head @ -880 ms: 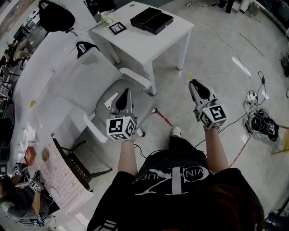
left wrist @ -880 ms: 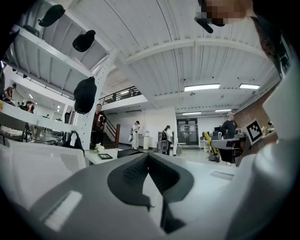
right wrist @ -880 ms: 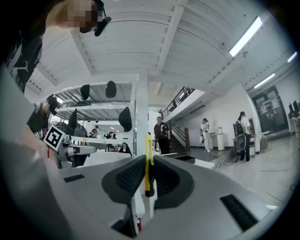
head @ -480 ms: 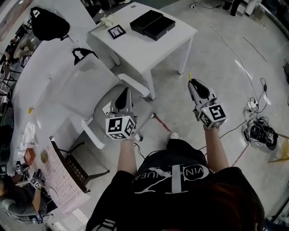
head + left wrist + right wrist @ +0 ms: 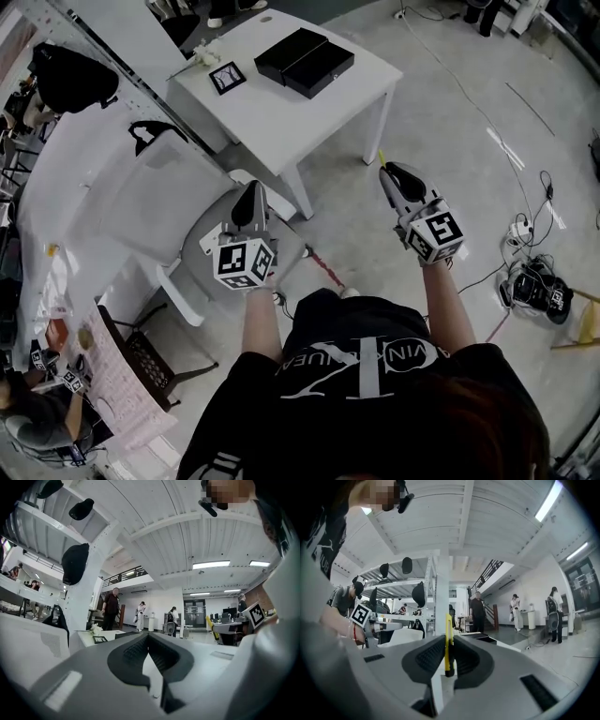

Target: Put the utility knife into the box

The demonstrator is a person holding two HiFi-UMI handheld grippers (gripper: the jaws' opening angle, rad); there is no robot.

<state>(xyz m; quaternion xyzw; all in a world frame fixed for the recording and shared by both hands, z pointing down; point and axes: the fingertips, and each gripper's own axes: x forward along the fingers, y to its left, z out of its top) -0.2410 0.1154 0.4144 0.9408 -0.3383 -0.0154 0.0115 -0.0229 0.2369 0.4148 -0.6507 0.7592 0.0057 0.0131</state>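
Yellow utility knife (image 5: 448,644) sits clamped upright in the right hand-held gripper (image 5: 392,176); the left hand-held gripper (image 5: 249,195) is closed on nothing. Carrying stage, I judge: next, reach the black box (image 5: 305,61) on the tabletop (image 5: 281,117), well apart.

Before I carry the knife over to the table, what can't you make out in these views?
- Utility knife: in the right gripper view it is mostly hidden between the pads of the right gripper. I cannot tell whether the blade is out.
- Head view: only the knife's yellow tip shows past the jaws.
- Box: in the head view it is too small and dark to see inside.
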